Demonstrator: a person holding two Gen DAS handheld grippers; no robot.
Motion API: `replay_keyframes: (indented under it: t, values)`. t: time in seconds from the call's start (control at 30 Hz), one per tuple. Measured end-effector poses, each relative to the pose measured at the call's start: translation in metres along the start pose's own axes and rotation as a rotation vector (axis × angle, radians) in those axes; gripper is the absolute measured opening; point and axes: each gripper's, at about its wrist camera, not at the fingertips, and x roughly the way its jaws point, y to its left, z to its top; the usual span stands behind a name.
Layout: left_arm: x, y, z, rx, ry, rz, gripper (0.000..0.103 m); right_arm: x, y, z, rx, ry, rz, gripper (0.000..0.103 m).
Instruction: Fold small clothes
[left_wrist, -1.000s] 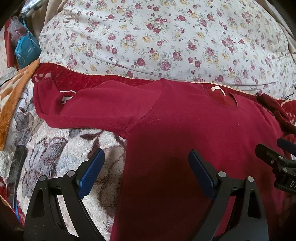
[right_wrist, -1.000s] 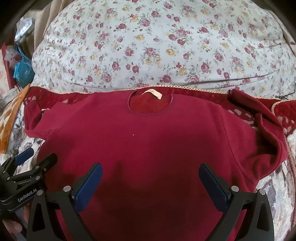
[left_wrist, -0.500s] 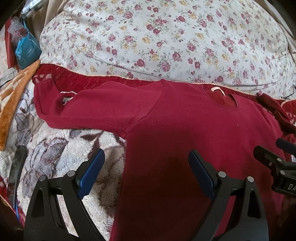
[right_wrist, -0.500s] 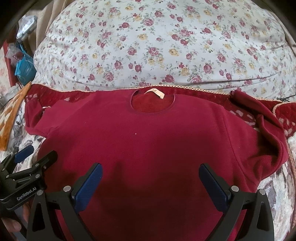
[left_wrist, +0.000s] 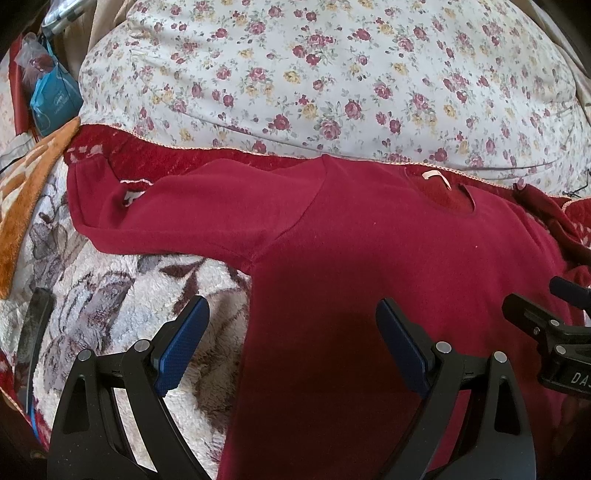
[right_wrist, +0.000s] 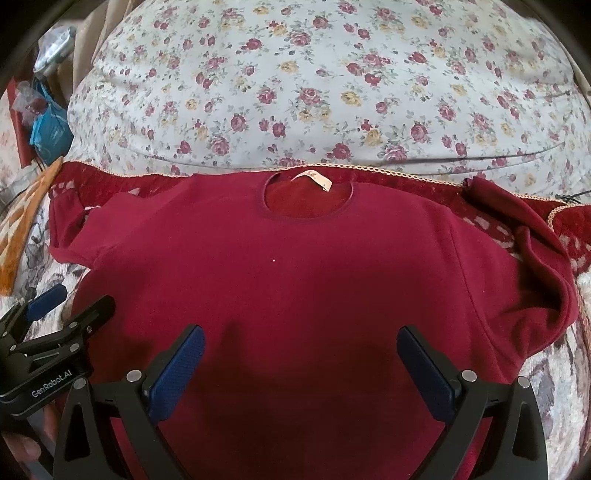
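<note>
A dark red long-sleeved top (right_wrist: 295, 280) lies flat on the bed, neck hole and small label (right_wrist: 312, 178) at the far side. Its left sleeve (left_wrist: 207, 218) stretches out to the left; the right sleeve (right_wrist: 532, 251) is bunched and folded back. My left gripper (left_wrist: 291, 332) hangs open above the top's left edge, nothing between its fingers. My right gripper (right_wrist: 301, 358) is open over the lower middle of the top, also holding nothing. Each gripper shows at the edge of the other's view: left gripper (right_wrist: 48, 321), right gripper (left_wrist: 554, 317).
A large floral pillow (right_wrist: 325, 81) lies beyond the collar. A fleecy patterned blanket (left_wrist: 110, 295) covers the bed, with a red lace-edged cloth (right_wrist: 406, 177) under the top. An orange cloth (left_wrist: 26, 199) and a blue bag (left_wrist: 55, 99) sit at far left.
The right wrist view has edged slightly forward and down, so the top sits a bit lower in frame. Both grippers stay open; the top has not moved.
</note>
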Motion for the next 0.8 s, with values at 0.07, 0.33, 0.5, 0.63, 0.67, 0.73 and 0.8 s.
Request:
replay_keyframes:
  t: [0.07, 0.33, 0.5, 0.63, 0.67, 0.73, 0.8]
  values:
    - [-0.0001, -0.0001, 0.0001, 0.001, -0.001, 0.001, 0.092, 0.0003, -0.0001, -0.0002, 0.003, 0.002, 0.000, 0.103]
    - [0.0000, -0.0002, 0.0002, 0.000, -0.001, 0.001, 0.092, 0.0006, 0.0001, -0.0004, 0.005, 0.003, -0.001, 0.103]
    - [0.0000, -0.0010, 0.0005, 0.000, -0.003, 0.000, 0.092, 0.0012, 0.0002, -0.0012, 0.006, 0.005, -0.001, 0.103]
    - [-0.0004, -0.0015, 0.0002, 0.002, -0.006, 0.001, 0.092, 0.0018, 0.0000, -0.0016, 0.003, 0.005, -0.001, 0.103]
    - [-0.0006, -0.0015, 0.0002, 0.001, -0.005, 0.002, 0.092, 0.0019, 0.0002, -0.0019, 0.002, 0.005, -0.001, 0.103]
    - [-0.0011, -0.0016, 0.0003, -0.001, -0.005, 0.001, 0.092, 0.0020, 0.0003, -0.0017, 0.001, 0.005, -0.001, 0.103]
    - [-0.0019, -0.0008, 0.0006, -0.005, -0.007, 0.000, 0.092, 0.0020, 0.0004, -0.0017, 0.001, 0.005, -0.001, 0.103]
